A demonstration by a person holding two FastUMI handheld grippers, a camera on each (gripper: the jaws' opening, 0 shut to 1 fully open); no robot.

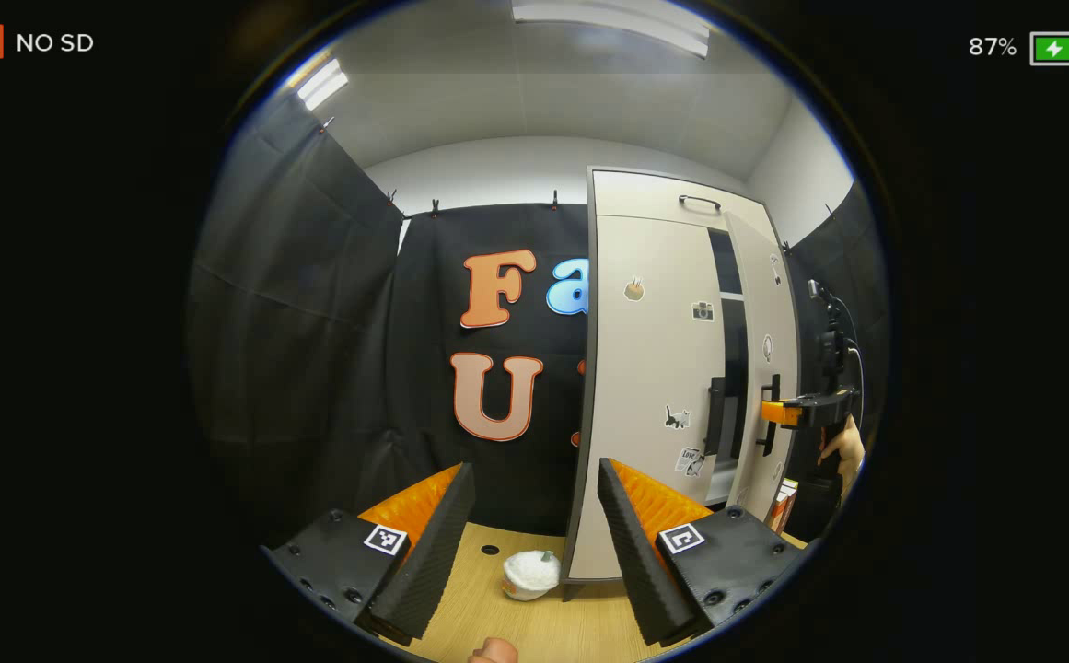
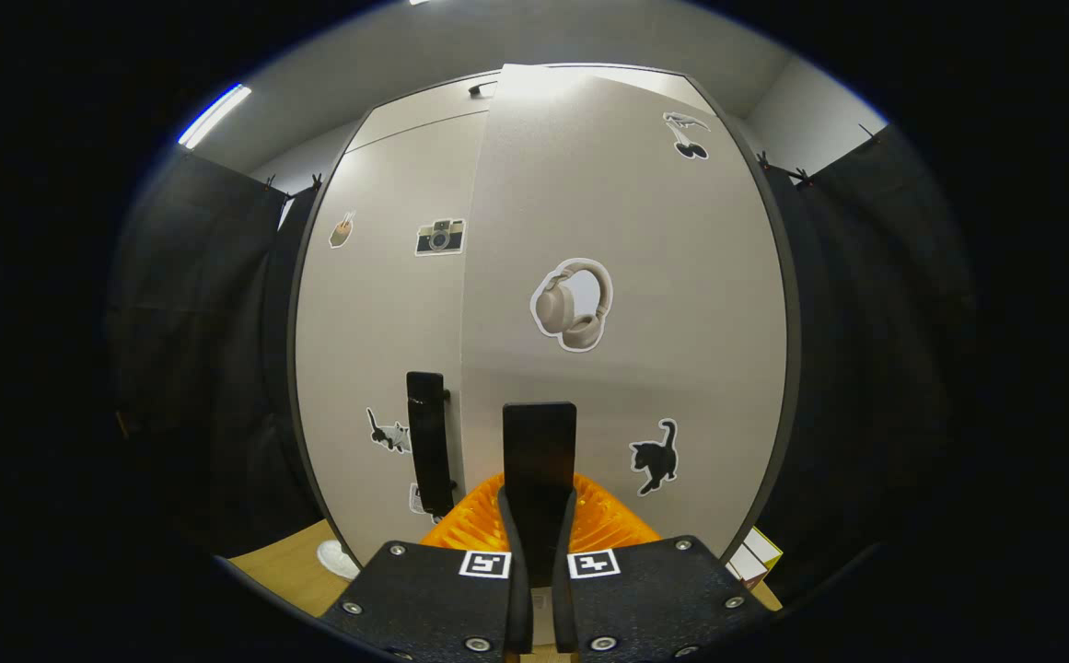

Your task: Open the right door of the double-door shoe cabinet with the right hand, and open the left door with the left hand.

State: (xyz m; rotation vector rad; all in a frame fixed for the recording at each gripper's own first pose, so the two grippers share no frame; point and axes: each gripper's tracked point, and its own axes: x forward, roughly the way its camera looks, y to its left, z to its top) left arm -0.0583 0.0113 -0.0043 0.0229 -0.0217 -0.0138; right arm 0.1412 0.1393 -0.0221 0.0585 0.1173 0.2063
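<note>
The pale shoe cabinet (image 1: 644,198) stands to the right in the left gripper view. Its left door (image 1: 654,368) is closed, with a black vertical handle (image 1: 715,414). The right door (image 1: 767,304) is swung out a little, and a dark gap shows between the doors. My left gripper (image 1: 534,543) is open, short of the cabinet and left of the left door's handle. My right gripper (image 2: 539,539) is shut on the right door's black handle (image 2: 539,447); it appears farther off as the right gripper (image 1: 787,412) with a hand behind it. The left door's handle (image 2: 430,456) lies just left.
A white round object (image 1: 529,573) lies on the wooden surface (image 1: 497,626) at the cabinet's left foot. Small boxes (image 1: 783,502) sit by the cabinet's right foot. Black cloth walls close in on both sides. A small top handle (image 1: 700,201) sits above the doors.
</note>
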